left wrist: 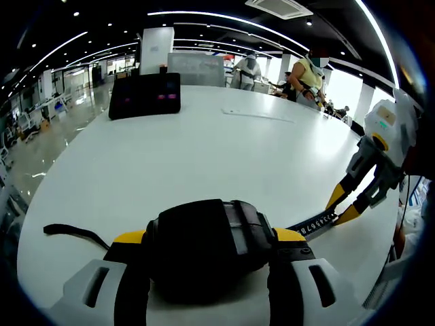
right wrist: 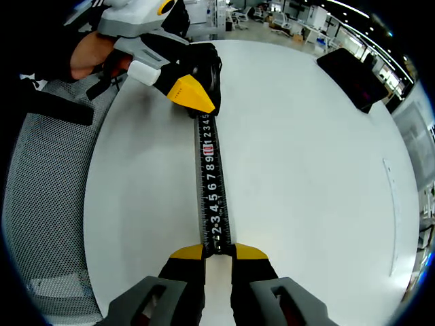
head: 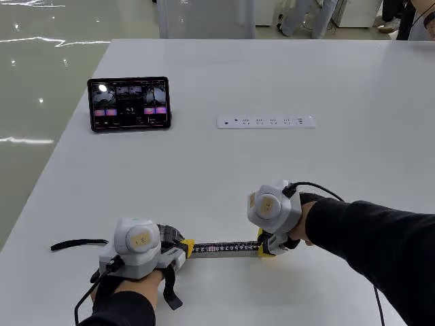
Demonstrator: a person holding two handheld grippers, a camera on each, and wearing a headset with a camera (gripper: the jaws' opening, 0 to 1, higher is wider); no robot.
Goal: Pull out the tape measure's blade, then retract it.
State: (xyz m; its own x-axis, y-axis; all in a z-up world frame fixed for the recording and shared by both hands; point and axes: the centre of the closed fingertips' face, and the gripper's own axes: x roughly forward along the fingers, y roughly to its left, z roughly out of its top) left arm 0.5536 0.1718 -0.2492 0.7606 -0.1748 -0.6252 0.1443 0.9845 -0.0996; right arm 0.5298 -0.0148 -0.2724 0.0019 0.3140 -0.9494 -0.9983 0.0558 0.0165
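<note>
- Across the near part of the white surface (head: 272, 81), the tape measure (left wrist: 204, 244) lies with its blade (right wrist: 209, 183) drawn out to the right.
- Toward the far left of the surface, a tablet (head: 129, 103) stands propped up with its screen lit. A white power strip (head: 266, 122) lies flat to its right, well apart from the work.
- Your left claw (left wrist: 211, 239) is clamped on the tape measure's black case, with a yellow tip touching the case on each side.
- Your right claw (right wrist: 216, 252) is pressed together on the free end of the blade, pinching it right by the lowest numbers.
- The blade runs straight from the case to your right claw with the printed numbers facing up. You cannot tell whether it touches the surface along the way.
- A black strap (head: 78, 243) lies loose on the surface, out to the left of your left claw.
</note>
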